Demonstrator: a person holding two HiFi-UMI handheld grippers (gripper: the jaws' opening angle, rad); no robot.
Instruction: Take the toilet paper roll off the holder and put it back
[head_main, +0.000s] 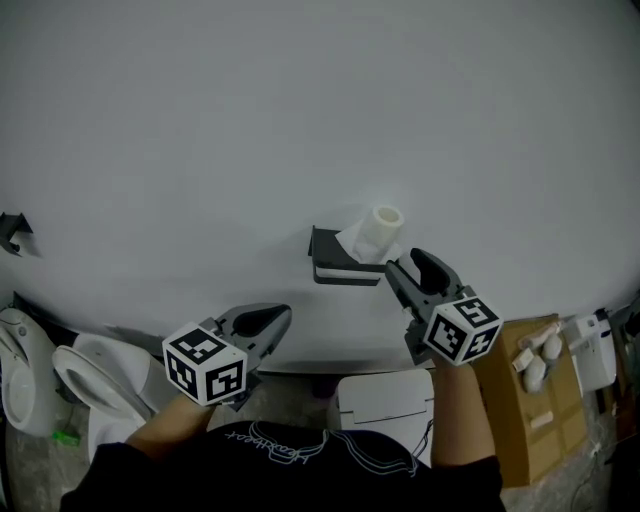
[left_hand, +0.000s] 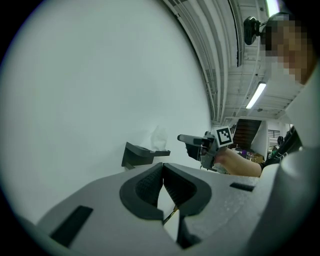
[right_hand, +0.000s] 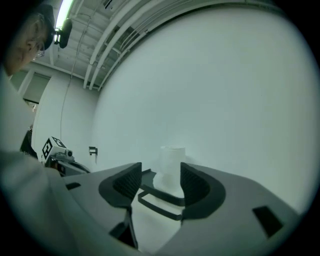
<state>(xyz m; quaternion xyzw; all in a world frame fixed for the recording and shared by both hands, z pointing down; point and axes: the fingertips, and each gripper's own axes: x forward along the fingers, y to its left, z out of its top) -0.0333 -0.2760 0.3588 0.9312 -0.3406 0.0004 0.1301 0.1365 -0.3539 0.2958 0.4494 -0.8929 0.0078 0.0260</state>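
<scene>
A white toilet paper roll stands upright on a dark holder fixed to the pale wall. My right gripper is just right of the holder, pointing up at the roll. In the right gripper view its jaws stand open, and the roll shows in the gap between them, just beyond the tips, with no pad pressing on it; the holder's frame lies below. My left gripper hangs lower left of the holder, shut with nothing in it. From there the holder and roll are in view ahead.
A toilet stands at the lower left. A white cistern lid is below the holder and a cardboard box with small white items at the right. A small dark fixture is on the wall, far left.
</scene>
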